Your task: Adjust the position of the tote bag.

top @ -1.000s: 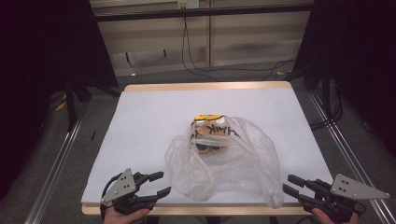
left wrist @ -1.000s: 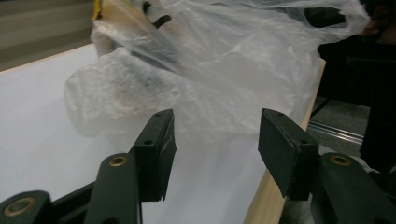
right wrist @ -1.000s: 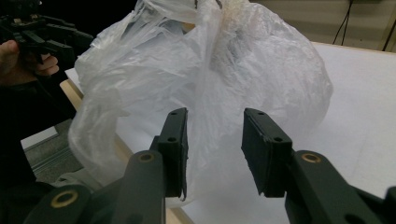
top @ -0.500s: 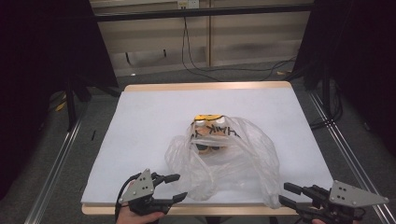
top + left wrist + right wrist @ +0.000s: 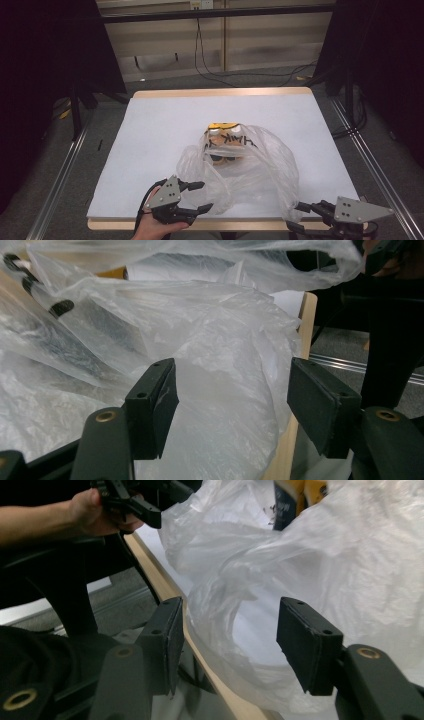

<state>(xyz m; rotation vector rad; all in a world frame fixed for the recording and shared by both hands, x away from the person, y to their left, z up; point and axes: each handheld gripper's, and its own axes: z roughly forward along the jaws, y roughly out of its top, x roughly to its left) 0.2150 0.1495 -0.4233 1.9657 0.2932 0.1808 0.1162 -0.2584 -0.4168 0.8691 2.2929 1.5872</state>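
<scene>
A crumpled clear plastic bag (image 5: 260,170) lies on the white table top (image 5: 160,130), with a yellow packet (image 5: 223,136) bearing black letters inside it. My left gripper (image 5: 205,196) is at the bag's near left edge. Its jaws have just been opening and stand open, with bag film (image 5: 225,390) between them but not pinched. My right gripper (image 5: 296,216) is at the bag's near right corner. Its jaws have also just been opening and stand open, around a loose fold of the bag (image 5: 235,630). The yellow packet (image 5: 295,500) shows through the film.
The table's wooden front edge (image 5: 120,225) runs just under both grippers. A metal frame rail (image 5: 370,165) flanks the table on the right. In the right gripper view a hand holding the left gripper (image 5: 127,500) appears at the top left.
My left gripper has moved right, up to the bag's edge. The right gripper has shifted slightly along the front edge. Both pairs of jaws stand wider than before.
</scene>
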